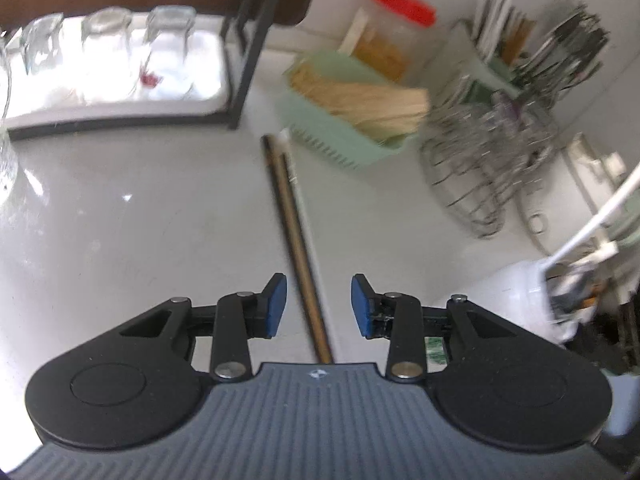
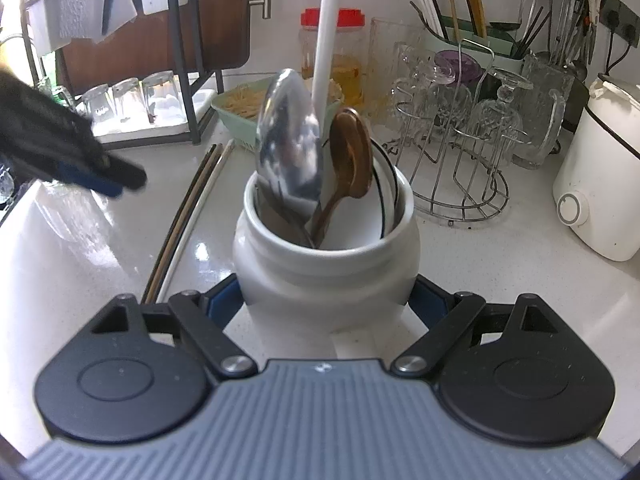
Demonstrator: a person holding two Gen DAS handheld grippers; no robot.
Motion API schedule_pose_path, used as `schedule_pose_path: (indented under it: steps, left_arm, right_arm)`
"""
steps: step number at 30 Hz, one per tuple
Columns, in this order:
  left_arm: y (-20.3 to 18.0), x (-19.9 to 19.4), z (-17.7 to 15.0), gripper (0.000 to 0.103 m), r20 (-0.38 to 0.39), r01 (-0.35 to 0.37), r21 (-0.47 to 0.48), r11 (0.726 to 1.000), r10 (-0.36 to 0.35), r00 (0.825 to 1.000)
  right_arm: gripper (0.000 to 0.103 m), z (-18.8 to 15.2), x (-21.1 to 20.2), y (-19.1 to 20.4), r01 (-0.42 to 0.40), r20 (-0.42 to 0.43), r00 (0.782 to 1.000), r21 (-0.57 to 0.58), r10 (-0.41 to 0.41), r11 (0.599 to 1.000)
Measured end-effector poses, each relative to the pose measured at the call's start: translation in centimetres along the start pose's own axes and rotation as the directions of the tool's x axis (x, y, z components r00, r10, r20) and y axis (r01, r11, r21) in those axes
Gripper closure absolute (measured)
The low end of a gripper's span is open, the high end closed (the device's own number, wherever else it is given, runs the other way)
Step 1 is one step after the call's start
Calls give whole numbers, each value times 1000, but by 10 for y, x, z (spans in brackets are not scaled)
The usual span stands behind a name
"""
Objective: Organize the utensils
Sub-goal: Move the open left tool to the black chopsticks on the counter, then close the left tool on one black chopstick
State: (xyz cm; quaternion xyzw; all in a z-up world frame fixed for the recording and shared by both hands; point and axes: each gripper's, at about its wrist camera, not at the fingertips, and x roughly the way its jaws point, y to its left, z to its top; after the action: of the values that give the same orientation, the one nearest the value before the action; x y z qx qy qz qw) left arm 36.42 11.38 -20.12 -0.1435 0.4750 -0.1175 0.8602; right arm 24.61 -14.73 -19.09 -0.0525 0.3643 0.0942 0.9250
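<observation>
Brown chopsticks [image 1: 294, 232] and a thin white stick [image 1: 289, 152] lie together on the white counter. My left gripper [image 1: 319, 306] is open above their near end, one blue pad on each side, not touching. The sticks also show in the right wrist view [image 2: 188, 216]. My right gripper [image 2: 326, 304] is closed around the base of a white ceramic jar [image 2: 326, 256]. The jar holds a metal ladle [image 2: 290, 140], a brown wooden spoon [image 2: 350, 160], a white spoon and a white handle. The left gripper appears blurred at the left of that view [image 2: 108, 178].
A green basket [image 1: 344, 120] of pale sticks, a red-lidded jar [image 1: 400, 28], a wire rack of glasses [image 2: 460, 128], a utensil caddy [image 2: 472, 40] and a white appliance [image 2: 600, 176] stand behind. A black shelf with upturned glasses [image 1: 108, 60] is at left.
</observation>
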Motion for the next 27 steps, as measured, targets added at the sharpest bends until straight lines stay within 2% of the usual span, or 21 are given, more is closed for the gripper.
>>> schedule_pose_path:
  steps: [3,6,12,19,27]
  left_arm:
    - [7,16,-7,69,-7,-30,-7,1000,30,1000]
    - [13,26,-10,70,-10,-49,-10,999,49,999]
    - [4,40,-11,70,-5,-70,63,996,70,998]
    - [-13,45,-11,70,23,-172,174,970,171,985]
    - [-22,49,-9,69,9,-180,216,960,183,983]
  right_arm:
    - [13,2,1,-1,-3,-13,1000,6,3,1000]
    - [13,2,1,-1,-4,-21,1000,4,4,1000]
    - [13,3,1,-1,-7,-35,999,8,7,1000]
    - [13,4,1,-3,-16,-37,999,5,16,1000]
    - [13,3,0,-4,-29,-33,999,-6,29,1000]
